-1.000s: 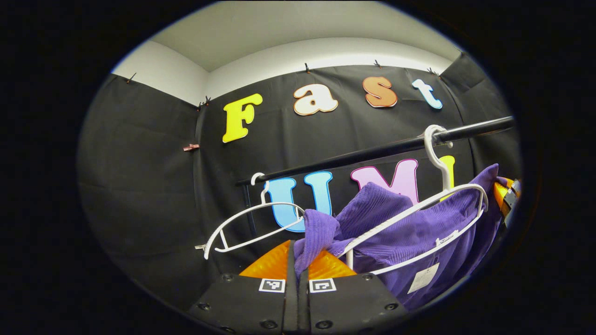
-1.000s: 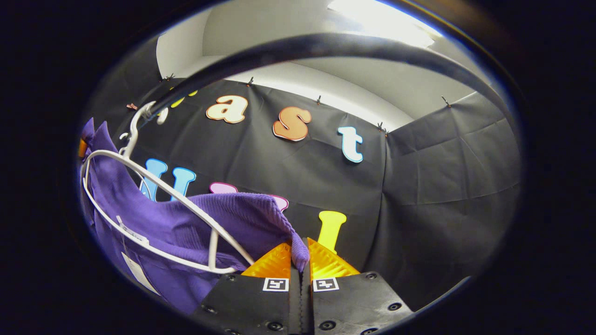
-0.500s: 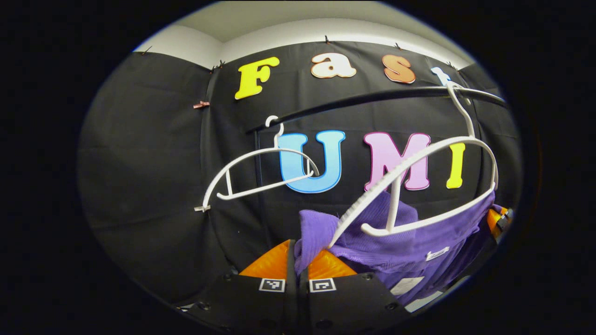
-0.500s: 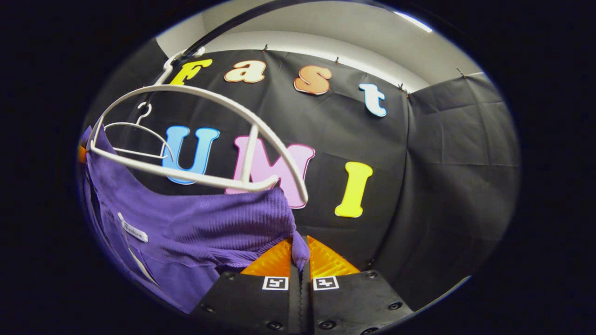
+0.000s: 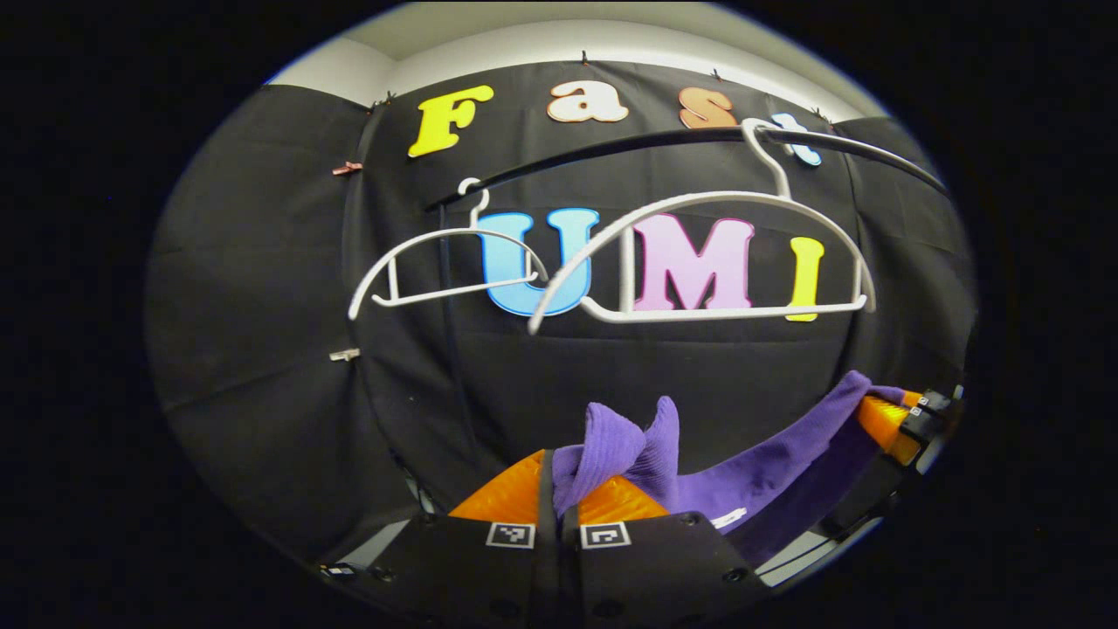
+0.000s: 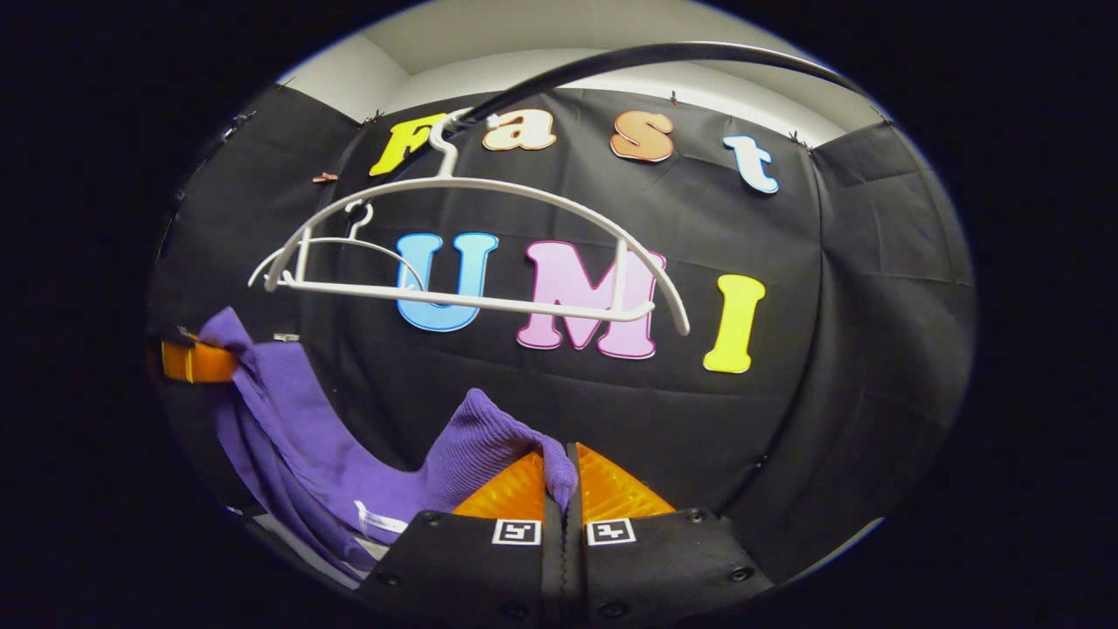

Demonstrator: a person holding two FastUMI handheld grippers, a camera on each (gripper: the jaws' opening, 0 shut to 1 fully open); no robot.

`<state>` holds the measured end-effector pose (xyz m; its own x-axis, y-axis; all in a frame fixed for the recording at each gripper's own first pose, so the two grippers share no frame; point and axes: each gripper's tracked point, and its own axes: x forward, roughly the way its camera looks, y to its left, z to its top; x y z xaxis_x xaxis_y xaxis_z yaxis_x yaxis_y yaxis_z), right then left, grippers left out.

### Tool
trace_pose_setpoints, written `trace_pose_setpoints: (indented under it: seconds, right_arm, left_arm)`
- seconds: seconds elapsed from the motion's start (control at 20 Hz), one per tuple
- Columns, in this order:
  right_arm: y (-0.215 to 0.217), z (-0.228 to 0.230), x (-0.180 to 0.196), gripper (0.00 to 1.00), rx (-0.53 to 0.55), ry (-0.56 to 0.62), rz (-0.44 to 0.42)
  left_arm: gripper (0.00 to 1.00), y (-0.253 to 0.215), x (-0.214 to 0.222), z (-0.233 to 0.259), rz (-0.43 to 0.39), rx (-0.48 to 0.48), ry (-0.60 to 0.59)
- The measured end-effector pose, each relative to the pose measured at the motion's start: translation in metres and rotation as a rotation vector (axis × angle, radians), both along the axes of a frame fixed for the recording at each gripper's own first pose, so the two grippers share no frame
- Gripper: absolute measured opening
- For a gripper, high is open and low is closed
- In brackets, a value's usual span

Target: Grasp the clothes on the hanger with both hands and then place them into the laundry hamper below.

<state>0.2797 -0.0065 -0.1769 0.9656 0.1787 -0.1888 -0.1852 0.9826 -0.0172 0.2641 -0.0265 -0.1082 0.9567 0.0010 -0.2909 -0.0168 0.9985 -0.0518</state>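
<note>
A staged recording booth dressed as a small wardrobe corner. Black cloth covers the walls, pinned along its upper edge by small clips, with plain white wall and ceiling above. A dark clothes rail crosses in front of the cloth and carries two bare white plastic hangers, a nearer one and a farther one. The draped, clipped fabric marks a set rather than a lived-in room.

Left tool clamped closed; right tool clamped closed, level.
</note>
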Motion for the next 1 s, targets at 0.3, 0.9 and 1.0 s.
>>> trace_pose_setpoints:
  seconds: [0.3,0.9,1.0]
  right_arm:
    - [0.032,0.027,-0.030,0.05,0.053,0.028,0.087]
    - [0.040,-0.094,-0.068,0.05,0.079,0.307,0.143]
    - [0.034,-0.127,-0.070,0.05,0.093,0.384,0.118]
  left_arm:
    - [0.05,-0.055,-0.018,0.016,-0.124,-0.065,-0.007]
    - [0.05,-0.104,-0.037,-0.096,-0.212,-0.146,0.183]
    - [0.05,-0.104,-0.039,-0.129,-0.208,-0.143,0.251]
